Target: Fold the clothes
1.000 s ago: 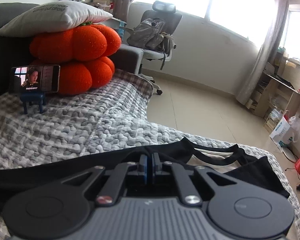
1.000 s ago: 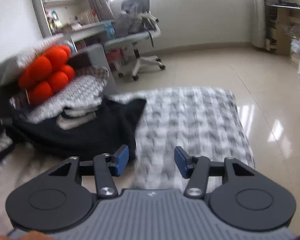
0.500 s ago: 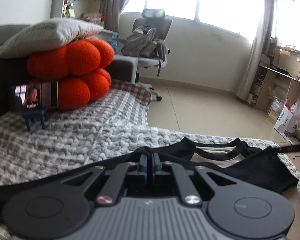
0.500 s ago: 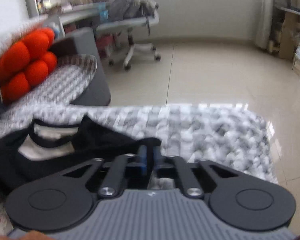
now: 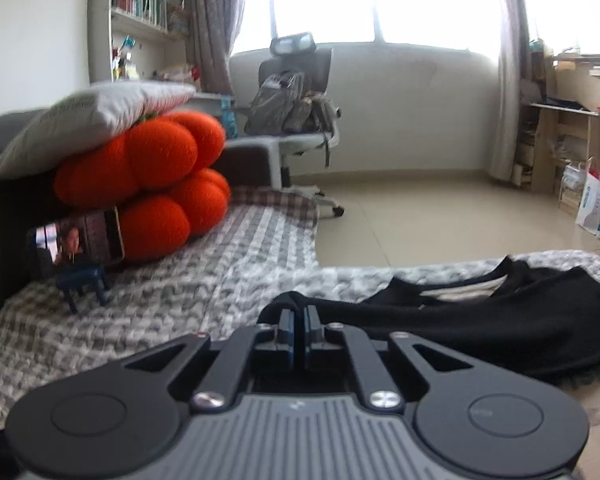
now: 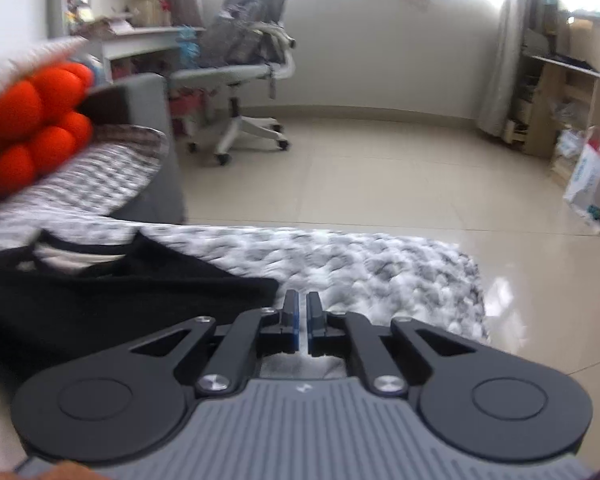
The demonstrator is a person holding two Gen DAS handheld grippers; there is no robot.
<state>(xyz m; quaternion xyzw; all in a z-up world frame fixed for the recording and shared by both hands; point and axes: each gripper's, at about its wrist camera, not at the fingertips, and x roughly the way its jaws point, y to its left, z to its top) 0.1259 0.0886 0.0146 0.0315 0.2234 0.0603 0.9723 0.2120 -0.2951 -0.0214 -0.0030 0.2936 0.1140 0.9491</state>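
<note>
Left side: your left hand-held gripper [image 5: 300, 312] has its two blue pads pressed together. A raised fold of the black shirt [image 5: 480, 320] is pinched at their tips, so it is clamped on the cloth. From that pinch the shirt runs off to the right across the grey-and-white knit blanket [image 5: 179, 300]. The shirt's neck opening faces away from you, and a strip of white lining shows inside it.

Right side: your right hand-held gripper [image 6: 303, 304] has its jaws just opening, with only a thin slit between the pads. Pale blanket shows through that slit, and no cloth can be seen in it. The near corner of the shirt ends just to the left of the left fingertip. Whether it touches that finger you cannot tell from this view, which is blurred. The rest of the shirt lies flat on the blanket to the left of this gripper.

Surroundings, left view: an orange pumpkin cushion [image 5: 155, 176] sits at the back of the blanket with a white pillow [image 5: 87, 116] on top of it. A phone [image 5: 75, 244] with its screen lit leans against the cushion on a small blue stand [image 5: 83, 280]. Beyond the blanket, across the tiled floor [image 5: 420, 208], an office chair [image 5: 300, 120] carries a grey backpack.
</note>
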